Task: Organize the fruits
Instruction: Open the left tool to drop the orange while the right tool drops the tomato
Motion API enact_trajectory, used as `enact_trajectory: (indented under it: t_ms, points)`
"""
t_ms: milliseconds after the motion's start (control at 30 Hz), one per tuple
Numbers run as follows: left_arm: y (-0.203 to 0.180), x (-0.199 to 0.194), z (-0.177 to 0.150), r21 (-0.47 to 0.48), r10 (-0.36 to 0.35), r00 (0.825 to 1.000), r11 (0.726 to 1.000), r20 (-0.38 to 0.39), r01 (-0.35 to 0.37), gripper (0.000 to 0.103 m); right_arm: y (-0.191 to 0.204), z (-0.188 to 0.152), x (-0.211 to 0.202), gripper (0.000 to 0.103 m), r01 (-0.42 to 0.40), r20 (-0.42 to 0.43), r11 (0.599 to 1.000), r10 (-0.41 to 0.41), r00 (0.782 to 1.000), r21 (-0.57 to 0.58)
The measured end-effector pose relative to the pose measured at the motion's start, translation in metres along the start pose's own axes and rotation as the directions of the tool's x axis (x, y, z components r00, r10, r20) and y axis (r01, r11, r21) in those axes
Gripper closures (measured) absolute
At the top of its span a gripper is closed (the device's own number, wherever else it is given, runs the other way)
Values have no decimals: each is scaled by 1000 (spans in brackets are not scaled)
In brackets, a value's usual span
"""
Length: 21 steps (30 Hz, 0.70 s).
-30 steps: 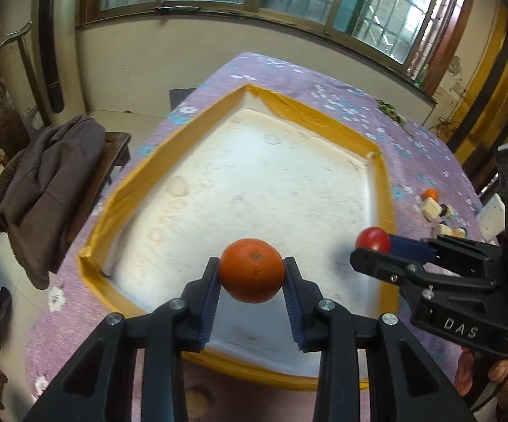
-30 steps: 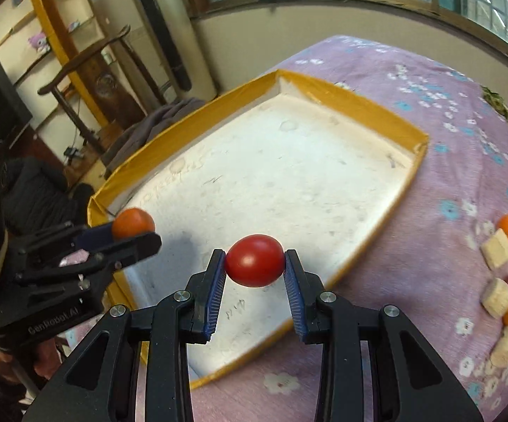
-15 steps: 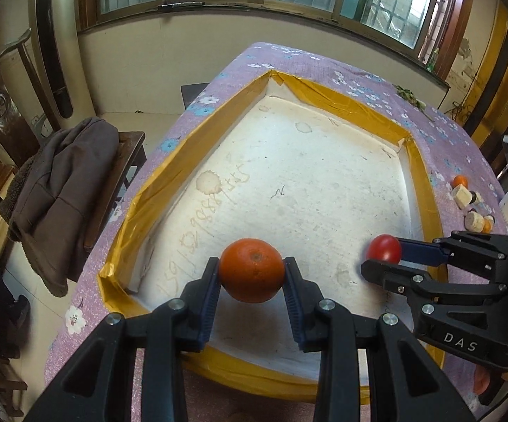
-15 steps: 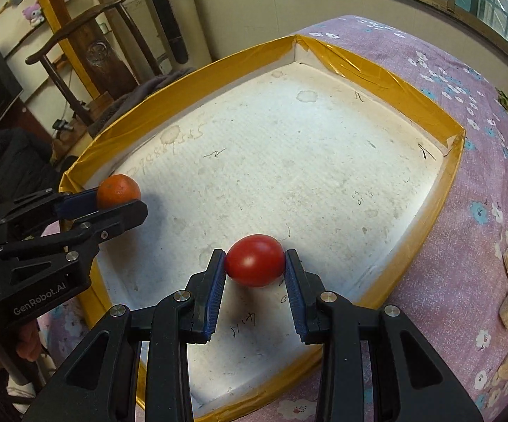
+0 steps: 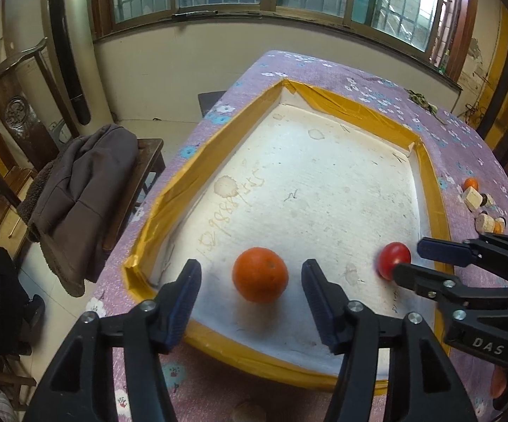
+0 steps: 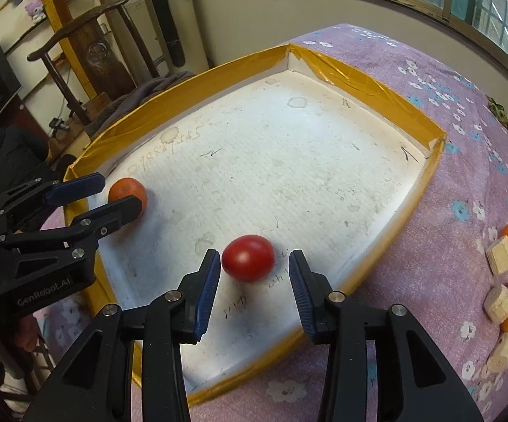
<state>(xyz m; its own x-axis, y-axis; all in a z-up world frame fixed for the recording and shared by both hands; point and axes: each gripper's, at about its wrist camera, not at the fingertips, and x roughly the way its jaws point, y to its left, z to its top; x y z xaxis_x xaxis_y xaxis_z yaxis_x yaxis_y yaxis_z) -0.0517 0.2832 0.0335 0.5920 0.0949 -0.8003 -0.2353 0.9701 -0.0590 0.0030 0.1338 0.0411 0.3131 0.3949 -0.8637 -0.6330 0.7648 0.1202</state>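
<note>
An orange (image 5: 260, 274) lies free on the white floor of the yellow-rimmed foam tray (image 5: 218, 147), between the spread fingers of my open left gripper (image 5: 252, 290). It also shows in the right wrist view (image 6: 128, 193). A red tomato (image 6: 248, 258) lies in the tray near its front edge, between the spread fingers of my open right gripper (image 6: 254, 285), close to the left pad. The tomato also shows in the left wrist view (image 5: 393, 259), beside the right gripper's fingers (image 5: 443, 248).
The tray (image 6: 370, 81) sits on a purple flowered tablecloth (image 6: 464, 183). Several small fruits and pale chunks (image 6: 505, 274) lie on the cloth to the right. A wooden chair with a brown jacket (image 5: 78, 190) stands left of the table.
Both grippers have opened and let go of their fruit. The orange and the tomato now rest on the tray floor. Both grippers came lower, over the tray's near end.
</note>
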Motion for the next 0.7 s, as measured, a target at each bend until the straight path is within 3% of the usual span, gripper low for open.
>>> enact_trajectory:
  t_ms: [200,333,700]
  points:
    - [-2,-10,-2,-46,9,1000,999,20,-8,32,-8,-12,-28,62,-5,58,1000,3,998,28]
    - [-14,-14,-4,-59,7,1000,998,27,-5,27,-11,-21,-43,55,37,96,999,-38,995,19]
    - [-74,-28,-9,-11,-44,998,999,44,44,20,-59,-58,-82,47,82,143,989,-100,985,124]
